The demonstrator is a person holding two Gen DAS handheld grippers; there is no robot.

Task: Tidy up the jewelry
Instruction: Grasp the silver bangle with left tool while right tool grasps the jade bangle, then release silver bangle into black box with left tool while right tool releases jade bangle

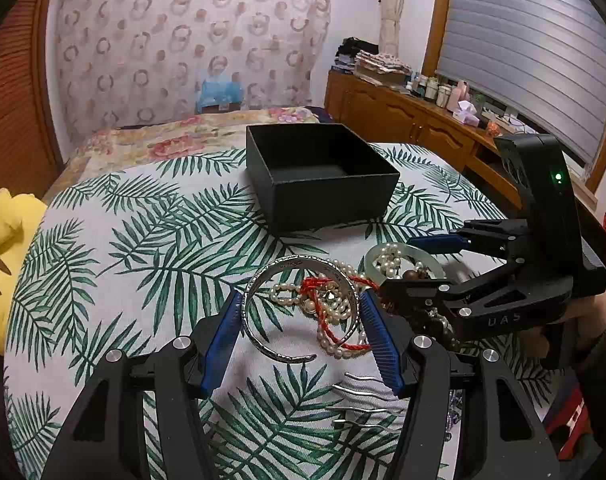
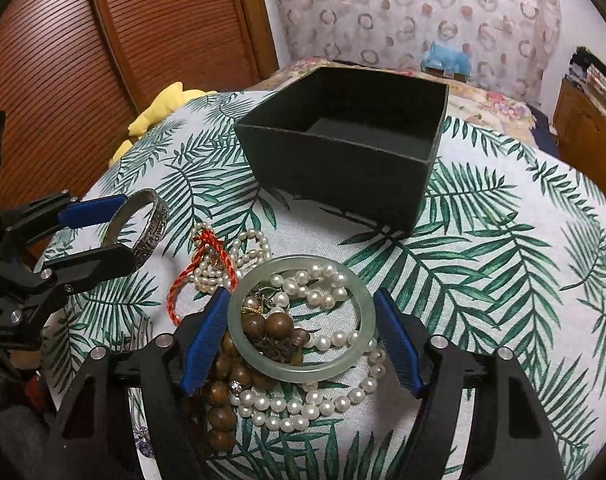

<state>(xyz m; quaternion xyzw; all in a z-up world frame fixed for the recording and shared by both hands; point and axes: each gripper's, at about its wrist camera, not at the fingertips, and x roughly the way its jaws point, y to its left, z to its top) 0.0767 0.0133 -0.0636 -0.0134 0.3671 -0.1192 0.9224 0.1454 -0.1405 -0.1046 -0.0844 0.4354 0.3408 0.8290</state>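
Observation:
An engraved silver bangle (image 1: 263, 344) sits tilted between the blue pads of my left gripper (image 1: 301, 294), which is shut on its two sides; the right wrist view shows the same bangle (image 2: 143, 232) raised on edge. Inside and behind it lie pearl strands (image 1: 335, 308) and a red cord (image 1: 327, 328). A pale green jade bangle (image 2: 303, 374) lies on the cloth between the pads of my right gripper (image 2: 301, 294), which is open; the left pad is against it and the right pad stands just off it. Brown wooden beads (image 2: 279, 326) and pearls (image 2: 303, 408) lie under and around it. An open black box (image 2: 335, 176) stands behind, empty.
The leaf-print cloth (image 1: 123, 260) covers a round table. Silver hairpins (image 1: 359, 396) lie near the front edge by my left gripper. A yellow plush toy (image 1: 7, 240) sits at the left edge. A bed and a wooden cabinet (image 1: 383, 108) stand beyond.

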